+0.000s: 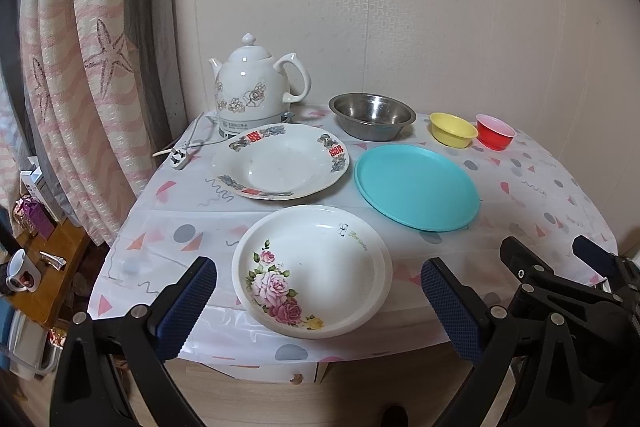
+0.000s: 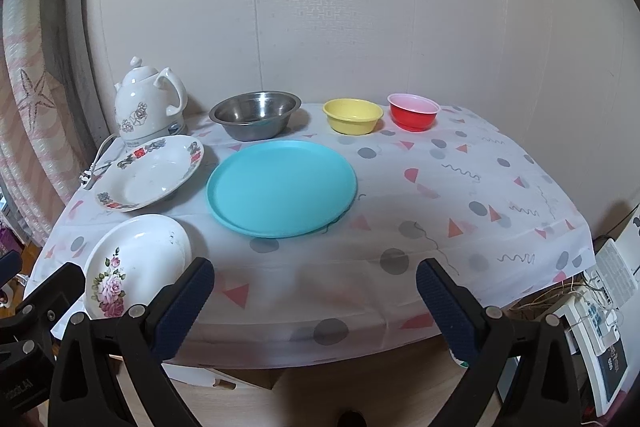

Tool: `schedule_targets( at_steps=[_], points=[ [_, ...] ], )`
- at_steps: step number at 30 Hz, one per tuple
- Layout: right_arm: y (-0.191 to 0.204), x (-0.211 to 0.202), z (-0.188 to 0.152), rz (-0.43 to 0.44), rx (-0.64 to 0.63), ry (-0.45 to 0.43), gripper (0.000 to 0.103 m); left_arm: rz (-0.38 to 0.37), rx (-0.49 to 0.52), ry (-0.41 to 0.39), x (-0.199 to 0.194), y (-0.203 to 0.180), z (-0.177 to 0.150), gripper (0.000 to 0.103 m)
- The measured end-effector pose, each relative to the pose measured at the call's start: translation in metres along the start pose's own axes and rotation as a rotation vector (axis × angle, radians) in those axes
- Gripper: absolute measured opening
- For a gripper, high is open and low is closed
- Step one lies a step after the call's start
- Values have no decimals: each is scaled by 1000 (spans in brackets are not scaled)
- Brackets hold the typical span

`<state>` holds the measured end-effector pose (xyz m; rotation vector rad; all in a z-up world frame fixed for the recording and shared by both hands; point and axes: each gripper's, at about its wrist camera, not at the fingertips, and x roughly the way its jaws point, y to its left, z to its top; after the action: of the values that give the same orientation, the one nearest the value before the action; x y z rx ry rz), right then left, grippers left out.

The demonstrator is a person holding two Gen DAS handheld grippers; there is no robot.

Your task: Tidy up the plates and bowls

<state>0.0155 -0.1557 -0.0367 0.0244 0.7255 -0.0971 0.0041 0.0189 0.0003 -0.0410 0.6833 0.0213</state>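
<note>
**Dishes laid out, both grippers held back with nothing in them**

We see six vessels spread across the surface (image 2: 460, 187), which is draped in a white cloth with pink and grey shapes. Along the back, by the wall, stand a steel bowl (image 2: 255, 115), a yellow bowl (image 2: 353, 116) and a red bowl (image 2: 413, 111), each apart from the next; as far as we can see, all three have nothing in them. In front of the steel bowl lies the turquoise plate (image 2: 281, 188), flat and bare. To its left sits a white dish with a red and grey patterned rim (image 1: 280, 161), and nearer the front edge a white dish painted with pink roses (image 1: 312, 269); neither holds anything. A white floral kettle (image 1: 256, 87) stands at the back left corner, its plug and cord lying on the cloth beside it.

Our left gripper (image 1: 319, 305) hangs at the front edge of the surface with its jaws spread wide; in its own view the rose dish lies between the two blue pads, but they touch nothing. Our right gripper (image 2: 315, 307) is likewise held with jaws wide apart over the bare front of the cloth, gripping nothing, the rose dish just off to its left.
</note>
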Motion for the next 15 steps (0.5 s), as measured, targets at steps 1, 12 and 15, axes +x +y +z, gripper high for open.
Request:
schedule_targets(
  at_steps=[1,12,15],
  points=[
    [1,0,0,0,-1,0,103,0,-1,1,0,0,0,103],
    [3,1,1,1,-4,0,103,-1,0,2,1,1,0,103],
    [3,1,1,1,-4,4,103,-3,1,2,2,2,-2,103]
  ],
)
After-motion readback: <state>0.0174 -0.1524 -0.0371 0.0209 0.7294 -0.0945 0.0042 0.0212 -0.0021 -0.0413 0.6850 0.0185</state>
